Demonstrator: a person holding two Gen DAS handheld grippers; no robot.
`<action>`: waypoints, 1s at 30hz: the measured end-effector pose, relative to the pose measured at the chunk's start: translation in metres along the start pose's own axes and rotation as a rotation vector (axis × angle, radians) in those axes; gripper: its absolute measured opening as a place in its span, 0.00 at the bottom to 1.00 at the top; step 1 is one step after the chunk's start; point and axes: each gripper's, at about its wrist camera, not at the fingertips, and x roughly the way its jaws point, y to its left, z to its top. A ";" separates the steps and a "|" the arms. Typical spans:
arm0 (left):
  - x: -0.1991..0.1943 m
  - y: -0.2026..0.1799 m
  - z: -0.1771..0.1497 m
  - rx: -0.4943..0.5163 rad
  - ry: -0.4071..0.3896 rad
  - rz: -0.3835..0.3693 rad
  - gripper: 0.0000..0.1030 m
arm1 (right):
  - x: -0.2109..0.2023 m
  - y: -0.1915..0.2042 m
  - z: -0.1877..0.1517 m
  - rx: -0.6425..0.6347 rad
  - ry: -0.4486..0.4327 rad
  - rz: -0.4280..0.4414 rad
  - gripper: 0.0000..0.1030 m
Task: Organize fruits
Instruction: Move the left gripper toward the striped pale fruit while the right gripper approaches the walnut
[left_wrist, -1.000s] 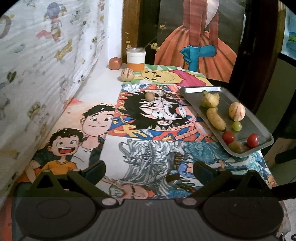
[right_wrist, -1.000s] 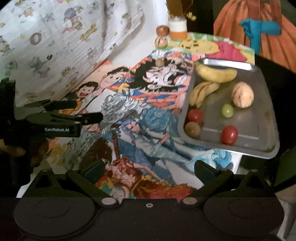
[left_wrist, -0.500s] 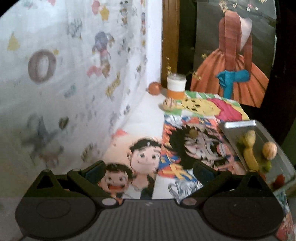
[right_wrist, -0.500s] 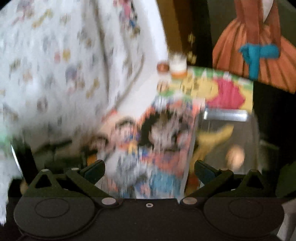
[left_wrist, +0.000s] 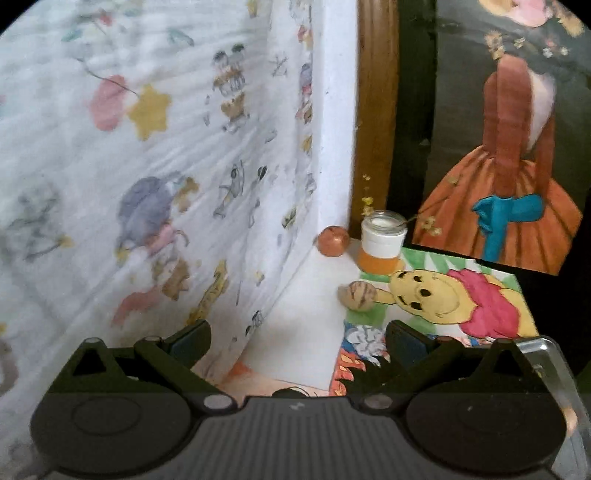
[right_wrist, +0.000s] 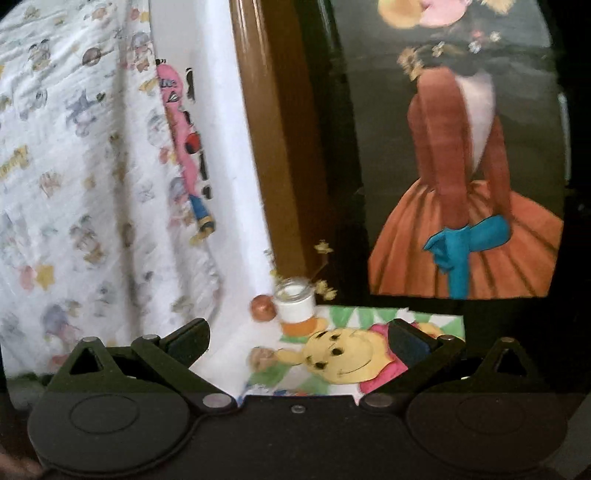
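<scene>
Two pairs of fingers stand spread wide and hold nothing: the left gripper (left_wrist: 297, 341) hangs over the far left part of the bench (left_wrist: 306, 295), and the right gripper (right_wrist: 299, 341) points at the same far corner.

Ahead of the left gripper lies a pale, brown-striped oval fruit (left_wrist: 357, 295) at the edge of a bear drawing (left_wrist: 439, 299). Beyond it a reddish round fruit (left_wrist: 333, 240) sits in the corner, just beside a glass jar (left_wrist: 382, 242) with a white band and orange contents. A corner of the metal tray (left_wrist: 546, 354) shows at the lower right; what it carries is hidden here.

Risks, as I judge them: the round fruit is smooth and could roll from closing fingers toward the wall; reaching for it may knock the jar, which stands close and holds thin flower stems. The striped fruit rests on slick paper and may skid. The right view is blurred, so aim from it is uncertain.
</scene>
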 end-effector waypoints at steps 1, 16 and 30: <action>0.009 -0.003 0.001 0.005 0.014 0.003 1.00 | 0.003 0.002 -0.012 -0.029 -0.007 -0.028 1.00; 0.141 -0.040 -0.005 0.171 0.071 -0.047 1.00 | 0.049 0.067 -0.133 0.018 0.124 0.009 0.99; 0.232 -0.035 -0.011 0.202 -0.008 -0.182 1.00 | 0.149 0.097 -0.157 -0.097 0.243 -0.042 0.70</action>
